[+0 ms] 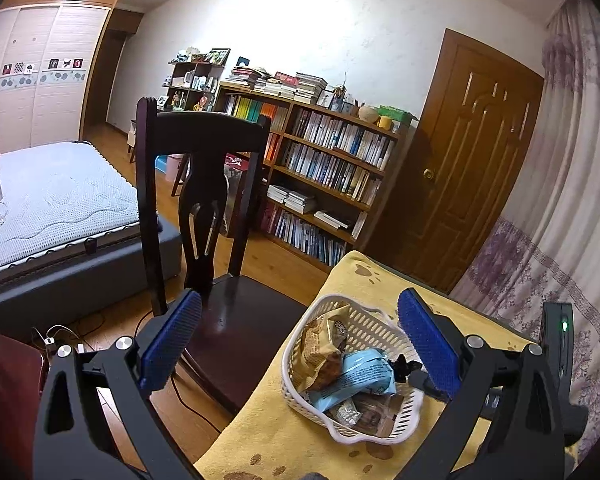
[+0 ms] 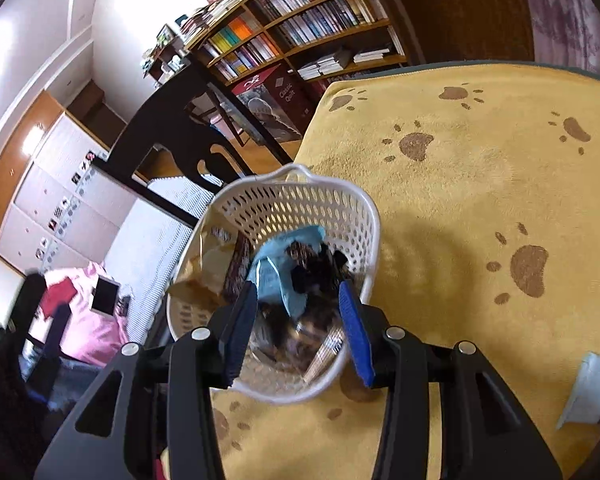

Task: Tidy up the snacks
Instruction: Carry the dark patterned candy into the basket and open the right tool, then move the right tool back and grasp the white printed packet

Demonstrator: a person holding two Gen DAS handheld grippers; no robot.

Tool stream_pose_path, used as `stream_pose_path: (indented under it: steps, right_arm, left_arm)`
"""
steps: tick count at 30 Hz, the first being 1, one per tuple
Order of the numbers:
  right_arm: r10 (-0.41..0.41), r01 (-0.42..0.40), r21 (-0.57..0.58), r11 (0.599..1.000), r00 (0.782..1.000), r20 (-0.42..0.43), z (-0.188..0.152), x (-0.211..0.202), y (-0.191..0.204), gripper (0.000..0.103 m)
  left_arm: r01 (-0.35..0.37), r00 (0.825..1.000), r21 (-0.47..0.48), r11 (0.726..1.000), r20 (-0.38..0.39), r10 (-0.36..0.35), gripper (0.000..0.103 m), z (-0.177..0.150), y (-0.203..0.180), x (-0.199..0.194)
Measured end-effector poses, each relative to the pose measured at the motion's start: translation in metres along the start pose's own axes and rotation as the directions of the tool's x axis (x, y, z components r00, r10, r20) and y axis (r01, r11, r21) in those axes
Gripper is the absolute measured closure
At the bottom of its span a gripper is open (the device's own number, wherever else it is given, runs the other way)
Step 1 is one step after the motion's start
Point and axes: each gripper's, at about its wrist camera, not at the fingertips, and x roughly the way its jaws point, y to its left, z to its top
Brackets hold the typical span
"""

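A white perforated basket (image 1: 380,320) (image 2: 300,200) stands on a yellow paw-print towel (image 1: 268,420) (image 2: 460,200) covering the table. It holds a light blue packet (image 1: 360,380) (image 2: 276,264), tan wrapped snacks (image 1: 320,344) (image 2: 204,272) and a small dark wrapper (image 1: 402,364) (image 2: 320,268). My left gripper (image 1: 300,298) is wide open beside and above the basket, with nothing between its blue pads. My right gripper (image 2: 298,292) hovers over the basket's near side, fingers apart; the dark wrapper lies just beyond its tips and blurred packets show below.
A dark wooden chair (image 1: 204,200) (image 2: 172,132) stands at the table's left edge. One white packet (image 2: 588,388) lies on the towel to the right. Beyond are a bed (image 1: 52,208), bookshelves (image 1: 324,168), a brown door (image 1: 472,160) and a curtain (image 1: 560,240).
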Motion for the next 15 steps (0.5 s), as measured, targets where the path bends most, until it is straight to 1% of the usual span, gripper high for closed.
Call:
stream_pose_path:
  steps: [3, 7, 15]
  right_arm:
    - [-0.014, 0.014, -0.025, 1.0, 1.0, 0.006, -0.009, -0.007, -0.002, 0.06]
    - [-0.025, 0.026, -0.024, 0.999, 0.999, 0.022, -0.016, -0.021, -0.011, 0.059]
    - [-0.09, 0.091, -0.01, 0.996, 0.993, 0.071, -0.026, -0.062, -0.044, 0.058]
  left_arm:
    - [0.004, 1.0, 0.013, 1.0, 0.005, -0.004, 0.003, -0.002, -0.004, -0.003]
    - [0.021, 1.0, 0.034, 0.999, 0.013, -0.022, 0.003, -0.004, -0.011, -0.006]
    - [0.035, 0.999, 0.061, 0.998, 0.023, -0.036, 0.003, -0.009, -0.024, -0.011]
